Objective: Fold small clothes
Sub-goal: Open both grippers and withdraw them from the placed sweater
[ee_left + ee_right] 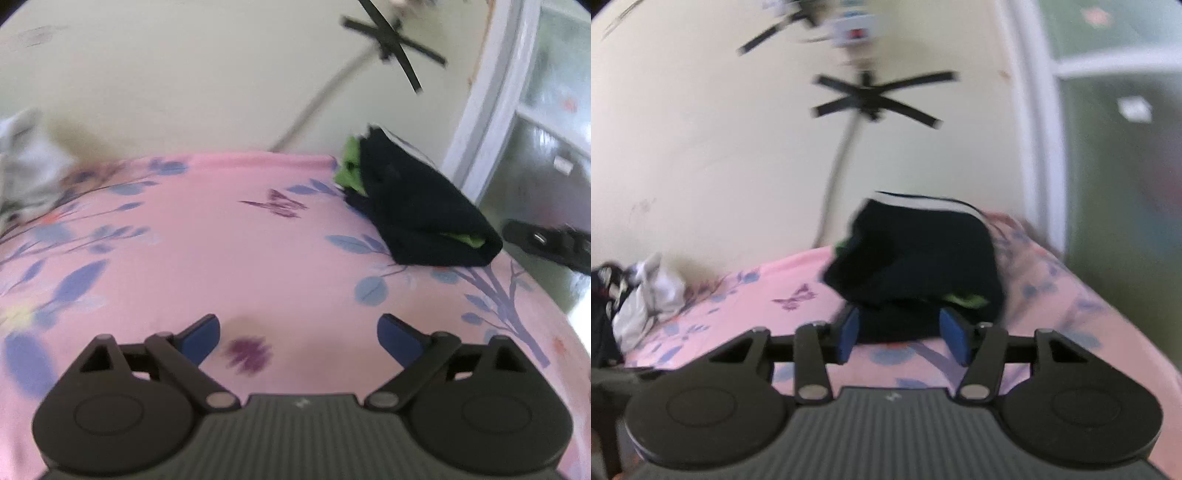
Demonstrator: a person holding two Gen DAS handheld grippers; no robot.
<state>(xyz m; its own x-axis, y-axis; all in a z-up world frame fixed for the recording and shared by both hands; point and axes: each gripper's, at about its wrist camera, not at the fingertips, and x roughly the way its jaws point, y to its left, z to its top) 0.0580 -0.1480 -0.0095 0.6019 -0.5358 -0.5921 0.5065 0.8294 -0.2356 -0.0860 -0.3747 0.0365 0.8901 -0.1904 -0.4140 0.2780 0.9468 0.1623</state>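
- One folded bundle in play: the dark garment point(424, 218), soft navy-black cloth with a lime-green layer peeking from its edges and a white band along the top, sits at the far right corner of the bed point(258, 251).
- Your left gripper point(298, 338) hangs over bare sheet, its two blue-padded fingers point(201, 338) spread wide, holding nothing.
- Your right gripper point(903, 338) is up against the dark garment point(916, 258); its fingers point(849, 332) are partly apart with the near edge of the bundle between them. Blur means I cannot tell whether they are gripping it.
- The bed's cover is smooth pink fabric printed with blue leaves and purple butterflies.
- One crumpled pile of white-grey clothes point(646, 295) lies at the far left, well apart from the bundle.
- Behind the bed: a cream wall, a stand point(871, 96) with black crossed arms, and a white-framed door point(480, 110) on the right.
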